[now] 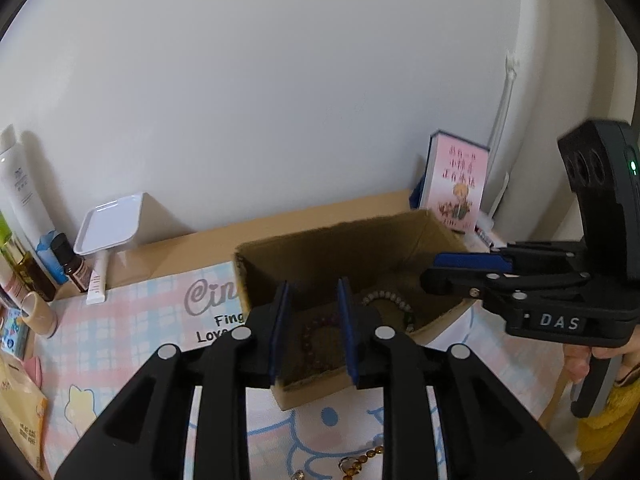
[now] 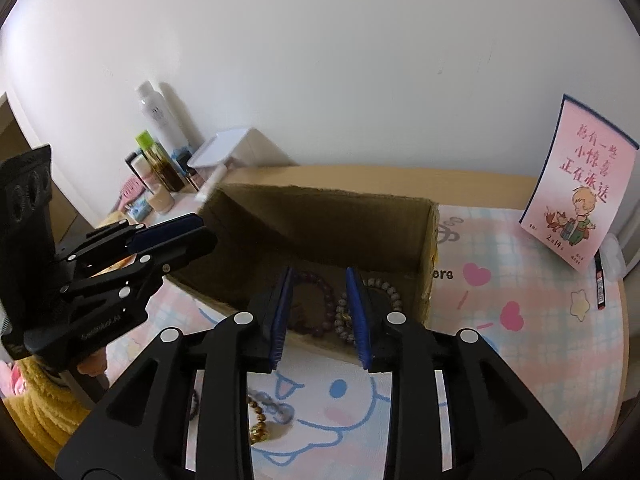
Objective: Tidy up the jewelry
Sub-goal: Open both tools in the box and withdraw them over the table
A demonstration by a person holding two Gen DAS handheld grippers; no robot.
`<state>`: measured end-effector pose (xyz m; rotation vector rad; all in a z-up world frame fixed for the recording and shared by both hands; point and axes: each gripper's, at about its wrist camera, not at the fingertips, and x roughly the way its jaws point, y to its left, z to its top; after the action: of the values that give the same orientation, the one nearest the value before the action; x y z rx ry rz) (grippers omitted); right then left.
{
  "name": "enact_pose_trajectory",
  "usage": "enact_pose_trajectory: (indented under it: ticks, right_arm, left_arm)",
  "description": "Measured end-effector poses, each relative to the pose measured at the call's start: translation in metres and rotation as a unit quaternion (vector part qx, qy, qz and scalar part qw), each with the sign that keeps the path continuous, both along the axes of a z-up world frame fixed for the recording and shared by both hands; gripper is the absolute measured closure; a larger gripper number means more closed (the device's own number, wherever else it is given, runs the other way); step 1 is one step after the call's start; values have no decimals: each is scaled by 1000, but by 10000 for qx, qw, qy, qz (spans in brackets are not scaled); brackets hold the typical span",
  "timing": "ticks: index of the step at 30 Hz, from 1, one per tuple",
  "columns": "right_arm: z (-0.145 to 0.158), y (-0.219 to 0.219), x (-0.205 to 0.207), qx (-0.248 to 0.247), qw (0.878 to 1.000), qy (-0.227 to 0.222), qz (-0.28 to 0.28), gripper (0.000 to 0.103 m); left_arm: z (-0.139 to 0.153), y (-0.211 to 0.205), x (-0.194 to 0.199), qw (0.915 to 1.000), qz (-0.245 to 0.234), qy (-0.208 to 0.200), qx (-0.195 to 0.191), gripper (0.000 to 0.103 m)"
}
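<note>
Bracelets (image 2: 320, 300) lie inside the cardboard box (image 2: 424, 248); toiletry bottles (image 2: 160, 152) crowd behind; both grippers (image 1: 312, 332) (image 2: 320, 316) hover apart, empty.

A plain white wall (image 2: 320, 60) rises behind a light wooden desk (image 2: 400, 174). A pastel checked cartoon mat (image 2: 520, 280) covers most of the desktop. Soft, even light falls across the wall, casting faint shadows.
</note>
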<state>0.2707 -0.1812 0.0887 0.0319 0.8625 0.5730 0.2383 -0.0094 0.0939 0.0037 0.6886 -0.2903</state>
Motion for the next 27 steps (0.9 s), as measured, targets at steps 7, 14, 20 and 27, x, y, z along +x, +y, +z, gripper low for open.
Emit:
enact_pose_trajectory:
  ticks: [7, 14, 20, 27]
  right_arm:
    - [18, -4, -38, 233, 9993, -300, 56, 64]
    - [6, -3, -76, 279, 9990, -324, 164, 64]
    - [-28, 6, -95, 50, 9997, -62, 244, 64]
    - [-59, 13, -100, -8, 9994, 232, 255, 64]
  left_arm:
    - [9, 16, -42, 9996, 70, -269, -1, 79]
    - [-9, 32, -88, 9991, 233, -246, 272, 76]
    - [-36, 52, -120, 9987, 446, -57, 250, 74]
    - [-66, 77, -134, 9968, 730, 297, 119, 74]
